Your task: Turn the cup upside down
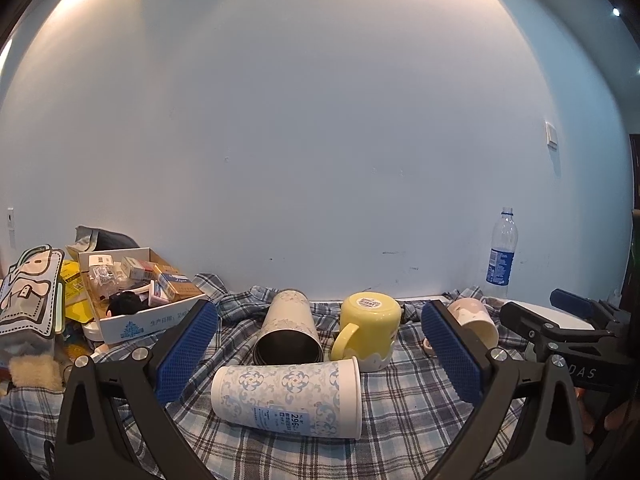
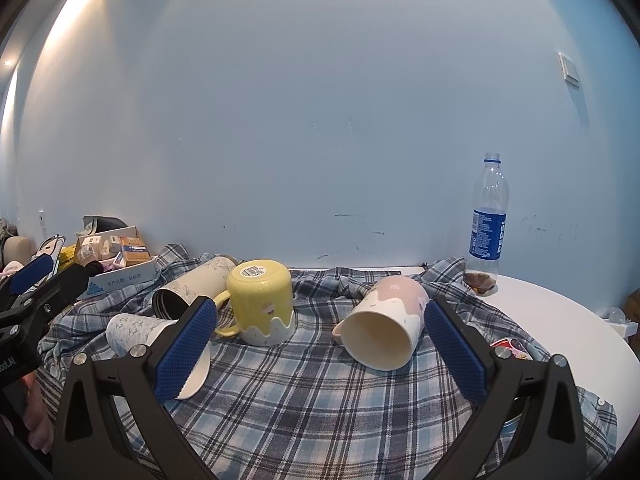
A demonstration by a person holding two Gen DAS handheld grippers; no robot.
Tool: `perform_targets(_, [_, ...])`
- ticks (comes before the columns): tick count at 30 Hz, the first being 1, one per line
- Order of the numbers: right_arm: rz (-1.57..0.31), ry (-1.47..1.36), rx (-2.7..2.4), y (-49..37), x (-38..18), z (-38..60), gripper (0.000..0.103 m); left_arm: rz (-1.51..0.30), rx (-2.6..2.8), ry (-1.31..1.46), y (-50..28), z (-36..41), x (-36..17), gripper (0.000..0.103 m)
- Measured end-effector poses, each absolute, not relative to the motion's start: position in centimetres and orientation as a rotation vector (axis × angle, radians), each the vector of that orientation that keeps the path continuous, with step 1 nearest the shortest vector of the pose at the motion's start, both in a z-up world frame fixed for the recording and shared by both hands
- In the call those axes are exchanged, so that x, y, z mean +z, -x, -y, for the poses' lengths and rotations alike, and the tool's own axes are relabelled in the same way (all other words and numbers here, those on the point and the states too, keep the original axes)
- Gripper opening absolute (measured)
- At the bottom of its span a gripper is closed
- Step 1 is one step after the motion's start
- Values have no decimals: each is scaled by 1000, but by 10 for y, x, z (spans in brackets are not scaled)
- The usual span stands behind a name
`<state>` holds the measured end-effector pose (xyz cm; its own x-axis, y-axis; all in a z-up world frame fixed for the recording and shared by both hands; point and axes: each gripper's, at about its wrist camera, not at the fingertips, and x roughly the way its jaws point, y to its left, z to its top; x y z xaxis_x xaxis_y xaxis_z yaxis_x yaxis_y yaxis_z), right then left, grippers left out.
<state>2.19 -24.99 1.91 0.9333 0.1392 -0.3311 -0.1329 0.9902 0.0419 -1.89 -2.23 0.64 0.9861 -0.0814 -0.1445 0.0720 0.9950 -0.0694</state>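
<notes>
A blue-patterned paper cup (image 1: pixel 288 398) lies on its side on the plaid cloth (image 1: pixel 400 420), between the open fingers of my left gripper (image 1: pixel 320 348). Behind it a metal-lined tumbler (image 1: pixel 288 332) lies on its side, and a yellow mug (image 1: pixel 370 330) stands upside down. A pink and white mug (image 2: pixel 386 322) lies on its side, mouth toward the camera, between the open fingers of my right gripper (image 2: pixel 320 348). The yellow mug (image 2: pixel 262 302), the tumbler (image 2: pixel 192 290) and the paper cup (image 2: pixel 156 344) show left of it. Both grippers are empty.
A cardboard box of small packs (image 1: pixel 136 292) and a pouch (image 1: pixel 28 296) sit at the left. A plastic water bottle (image 2: pixel 486 220) stands by the wall at the right, on the white round table (image 2: pixel 560 312). A red packet (image 2: pixel 510 346) lies near the right finger.
</notes>
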Motion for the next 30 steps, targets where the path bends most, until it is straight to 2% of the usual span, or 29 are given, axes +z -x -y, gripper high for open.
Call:
perform_targets(15, [-337, 0, 153, -21, 19, 245, 103, -227, -45, 181, 13, -2, 1, 103])
perform_targets(30, [-334, -1, 156, -21, 18, 246, 103, -161, -49, 96, 26, 14, 6, 103])
